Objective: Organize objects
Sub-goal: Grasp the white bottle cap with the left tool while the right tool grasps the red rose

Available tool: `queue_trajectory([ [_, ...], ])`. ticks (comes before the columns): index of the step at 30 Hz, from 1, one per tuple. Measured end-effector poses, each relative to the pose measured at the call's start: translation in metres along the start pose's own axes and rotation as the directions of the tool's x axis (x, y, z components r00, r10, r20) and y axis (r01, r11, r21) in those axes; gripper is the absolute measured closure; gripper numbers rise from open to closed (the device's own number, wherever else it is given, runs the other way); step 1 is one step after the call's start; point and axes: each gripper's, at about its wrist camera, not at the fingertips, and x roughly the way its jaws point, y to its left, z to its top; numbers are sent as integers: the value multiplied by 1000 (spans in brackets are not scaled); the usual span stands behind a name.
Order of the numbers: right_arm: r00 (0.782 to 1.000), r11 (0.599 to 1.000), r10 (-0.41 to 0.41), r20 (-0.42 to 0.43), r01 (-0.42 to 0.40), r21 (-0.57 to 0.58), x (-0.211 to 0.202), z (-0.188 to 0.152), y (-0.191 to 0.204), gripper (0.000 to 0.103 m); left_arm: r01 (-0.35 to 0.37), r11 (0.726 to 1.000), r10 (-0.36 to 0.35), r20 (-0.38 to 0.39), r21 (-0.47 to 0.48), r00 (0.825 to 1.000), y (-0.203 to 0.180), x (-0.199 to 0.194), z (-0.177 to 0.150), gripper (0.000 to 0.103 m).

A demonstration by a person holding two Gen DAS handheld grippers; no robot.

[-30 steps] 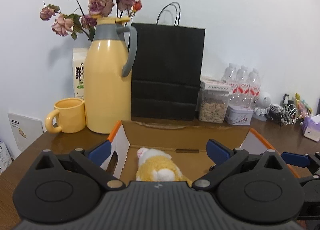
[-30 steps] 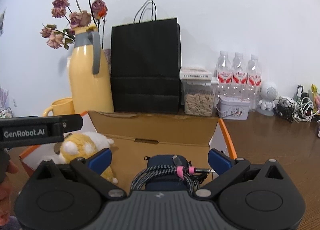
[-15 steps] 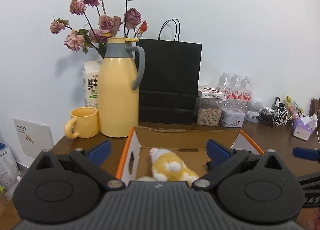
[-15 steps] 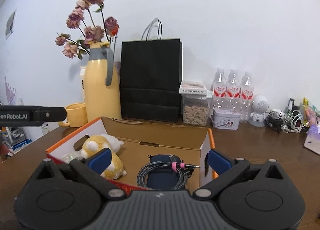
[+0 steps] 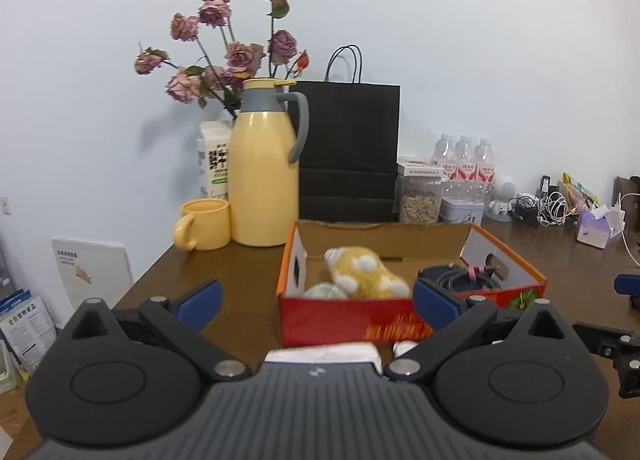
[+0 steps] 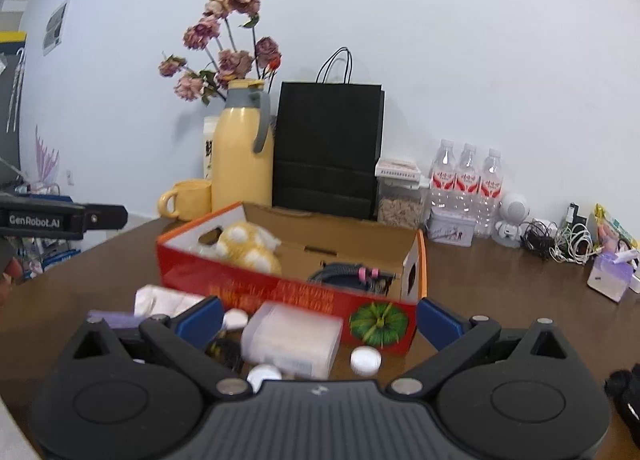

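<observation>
While both grippers hang back from the box, nothing is in either one: the left gripper has its jaws spread wide with only table showing between them, and the right gripper is just as wide apart and empty. The box sits mid-table, holding a plush toy, a pale green ball tucked against the near wall, and a coiled cable on a dark pouch at the other end.

Loose things wait on the table in front of the box: a clear plastic case, a crumpled tissue, a purple pack and several small white caps. They lie crowded, some touching, and that is the main risk. Closing on the case from here would likely catch a cap or nudge it away, and a round cap could roll off toward the table edge. The case looks smooth and wide, so a shallow pinch at one corner may let it swivel or slip out.

Lifting anything over the near wall of the box is another hazard: a low carry could strike the cardboard and shove the box toward the black bag and yellow jug behind it. The two grippers also work near one another, with the left one's body showing at the edge of the right view, so both reaching for the same pile could collide.
</observation>
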Motion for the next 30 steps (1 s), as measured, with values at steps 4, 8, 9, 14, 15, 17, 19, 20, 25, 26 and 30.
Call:
queue_trajectory([
  [4,999,1000,12,-34,-12,-1,-13,-17,8,0,-12,1000,12,-21,1,1000,6,-18,-18,0],
  [8,997,999,31,-67,-30,11,-23,-34,15,0,-27,1000,27,-46,4,999,13,-35,-38,0],
  [9,996,999,33,-78,-32,13,-25,-38,17,0,-29,1000,29,-53,3,998,15,-38,-42,0],
  [14,990,998,52,-133,-49,27,-28,-57,25,0,-15,1000,14,-117,-7,993,19,-51,-66,0],
  [15,988,998,58,-145,-54,31,-29,-60,27,0,-10,1000,10,-126,-3,992,18,-53,-70,0],
  [17,983,996,80,-164,-75,39,-30,-67,31,0,0,1000,0,-138,1,990,18,-55,-75,0],
  [19,978,995,101,-185,-95,40,-28,-72,36,0,6,1000,-6,-147,-1,989,18,-56,-78,0],
  [20,976,995,103,-193,-98,37,-26,-75,38,0,6,1000,-6,-152,-3,988,19,-56,-79,0],
  [25,975,995,101,-200,-94,44,-18,-76,42,3,6,1000,-7,-159,-10,987,18,-55,-80,0],
  [26,975,994,101,-199,-93,48,-15,-75,42,6,5,1000,-7,-165,-12,986,18,-54,-81,0],
  [30,973,992,115,-199,-103,71,-3,-71,43,11,10,1000,-15,-185,-28,983,19,-50,-84,0],
])
